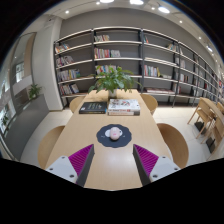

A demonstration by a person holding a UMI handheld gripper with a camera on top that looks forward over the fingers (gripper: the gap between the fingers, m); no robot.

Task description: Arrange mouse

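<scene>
Gripper view, looking forward along my two fingers over a long wooden table [100, 160] in a library room. My gripper [113, 160] hovers above the near end of the table with its fingers spread wide and nothing held between them; the magenta pads [82, 157] on their inner faces both show, with bare tabletop in the gap. The mouse [114, 132], pale and rounded, lies just ahead of the fingers, roughly centred between their lines. It rests on a dark mouse mat [103, 140] that spreads out around it on the wood, and it is apart from both fingertips. Beyond the mat, towards the far end of the table, I see a dark book [92, 107] lying beside a lighter stack of books [124, 106]; the two sit close together. Behind them stands a leafy potted plant [111, 79]. Wooden chairs [173, 143] flank the table on either side. Tall bookshelves [120, 55] carrying rows of books line the back wall, and a second table with chairs [208, 115] stands off to the right, well apart from mine.
</scene>
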